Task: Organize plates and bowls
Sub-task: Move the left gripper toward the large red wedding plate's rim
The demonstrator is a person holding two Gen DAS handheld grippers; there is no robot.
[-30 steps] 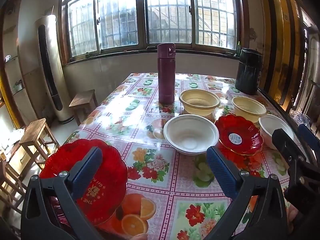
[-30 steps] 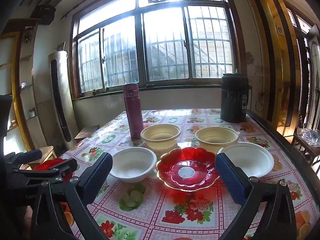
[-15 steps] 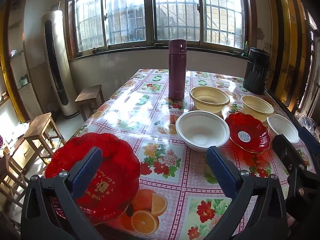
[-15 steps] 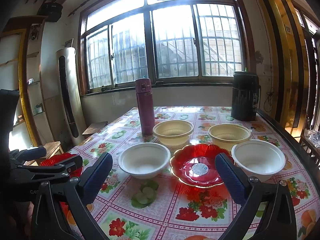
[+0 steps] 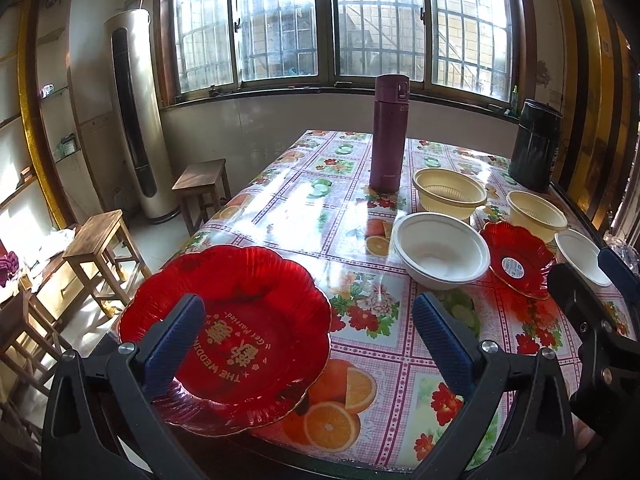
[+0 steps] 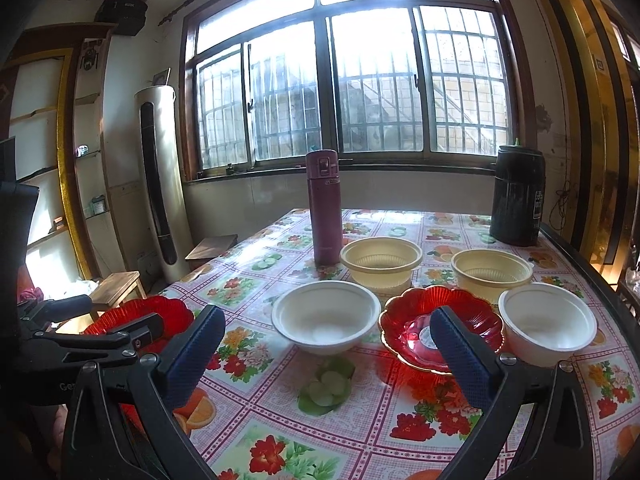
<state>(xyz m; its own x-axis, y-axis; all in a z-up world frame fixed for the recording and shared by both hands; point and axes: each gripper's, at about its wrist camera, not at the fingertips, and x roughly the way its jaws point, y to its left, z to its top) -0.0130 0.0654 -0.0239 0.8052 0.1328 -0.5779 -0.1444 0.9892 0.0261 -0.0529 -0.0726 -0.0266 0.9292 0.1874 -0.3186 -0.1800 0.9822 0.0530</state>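
A large red plate [image 5: 256,320] lies at the table's near left corner, overhanging the edge; it also shows in the right wrist view [image 6: 160,312]. My left gripper [image 5: 308,340] is open above its right part, touching nothing. A smaller red plate [image 6: 404,320] sits between two white bowls [image 6: 326,316] [image 6: 548,320]. Two cream bowls [image 6: 382,258] [image 6: 492,268] stand behind them. My right gripper [image 6: 328,344] is open and empty above the table in front of the left white bowl. The small red plate [image 5: 516,260] and the left white bowl [image 5: 440,248] also show in the left wrist view.
A maroon flask [image 6: 324,208] stands mid-table and a black canister [image 6: 518,196] at the far right. The flowered tablecloth [image 6: 400,408] covers the table. Wooden stools [image 5: 100,240] and a tall air conditioner [image 5: 136,120] stand left of the table.
Both grippers have swung left and drawn slightly back. The large red plate now sits more centrally between my left fingers. The right view's bowls have shifted right. Nothing was grasped.
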